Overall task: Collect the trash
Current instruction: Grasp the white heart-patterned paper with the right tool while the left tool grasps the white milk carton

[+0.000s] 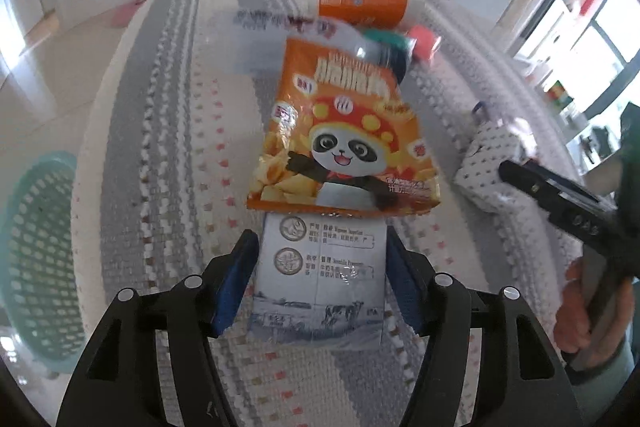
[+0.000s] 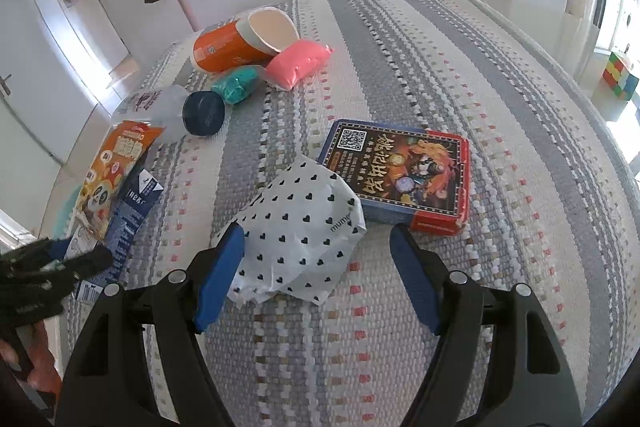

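Note:
My left gripper (image 1: 322, 247) is open, its blue pads on either side of a flattened milk carton (image 1: 320, 279) lying on the striped cloth. An orange panda snack bag (image 1: 344, 139) overlaps the carton's far end. My right gripper (image 2: 316, 231) is open around a crumpled white bag with black hearts (image 2: 304, 227), which lies between the pads, nearer the left one. The carton (image 2: 128, 215) and snack bag (image 2: 108, 171) show at the left in the right wrist view, with the left gripper (image 2: 76, 255) on them.
An orange cup (image 2: 236, 43), pink pouch (image 2: 298, 63), teal wad (image 2: 236, 87), a clear bottle with dark cap (image 2: 202, 113) and a card box (image 2: 400, 175) lie on the table. A teal basket (image 1: 36, 259) stands on the floor at the left.

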